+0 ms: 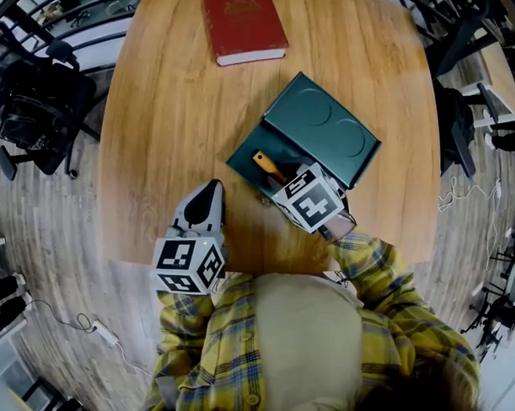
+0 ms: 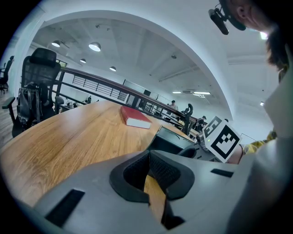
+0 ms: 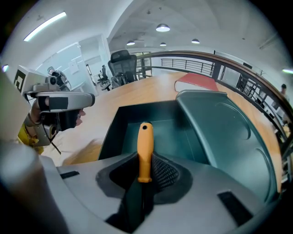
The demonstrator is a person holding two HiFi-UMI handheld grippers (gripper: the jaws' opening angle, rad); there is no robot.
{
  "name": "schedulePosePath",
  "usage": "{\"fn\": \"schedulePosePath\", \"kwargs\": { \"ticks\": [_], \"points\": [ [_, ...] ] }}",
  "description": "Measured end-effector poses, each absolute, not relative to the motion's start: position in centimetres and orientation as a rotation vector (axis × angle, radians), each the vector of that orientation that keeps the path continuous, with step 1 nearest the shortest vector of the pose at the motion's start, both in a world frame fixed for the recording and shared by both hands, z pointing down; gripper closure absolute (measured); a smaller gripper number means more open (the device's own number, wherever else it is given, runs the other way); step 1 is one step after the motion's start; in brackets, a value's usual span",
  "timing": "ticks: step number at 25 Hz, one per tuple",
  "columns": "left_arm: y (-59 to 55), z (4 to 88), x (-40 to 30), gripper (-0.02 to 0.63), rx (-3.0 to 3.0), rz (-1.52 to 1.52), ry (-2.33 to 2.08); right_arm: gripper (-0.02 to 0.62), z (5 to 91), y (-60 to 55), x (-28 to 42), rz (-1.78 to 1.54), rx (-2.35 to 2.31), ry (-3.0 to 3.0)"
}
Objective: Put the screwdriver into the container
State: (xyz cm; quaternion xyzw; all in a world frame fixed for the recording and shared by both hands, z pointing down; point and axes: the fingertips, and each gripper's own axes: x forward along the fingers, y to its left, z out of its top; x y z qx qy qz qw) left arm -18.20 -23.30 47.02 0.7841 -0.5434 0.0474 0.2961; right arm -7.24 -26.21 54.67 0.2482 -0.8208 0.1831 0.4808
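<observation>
We note in the right gripper view: right gripper point(image 3: 143, 172) clamped on screwdriver point(image 3: 145, 146), over container point(image 3: 181, 132) — head view hides the grip. Left gripper point(image 2: 149, 170) — jaws together, empty.

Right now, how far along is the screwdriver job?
Nearly done. The container stands open and the screwdriver is off the table. The right gripper grips it, orange handle poking over the container's inside. Remaining: lower it and let go.

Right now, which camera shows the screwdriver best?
The right gripper view: the screwdriver sits gripped in the right tongs, its orange handle whole, over the container. The head view shows only part of the handle; the left gripper view shows none.
</observation>
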Motion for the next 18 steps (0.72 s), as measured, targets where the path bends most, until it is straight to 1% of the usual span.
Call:
{"fn": "schedulePosePath", "kwargs": {
  "ticks": [18],
  "points": [
    [-23.06,47.39,-17.79,0.595,2.096,0.14,-1.427,0.449,55.22,-26.12,-7.13,0.447,0.595,-1.99]
  ]
}}
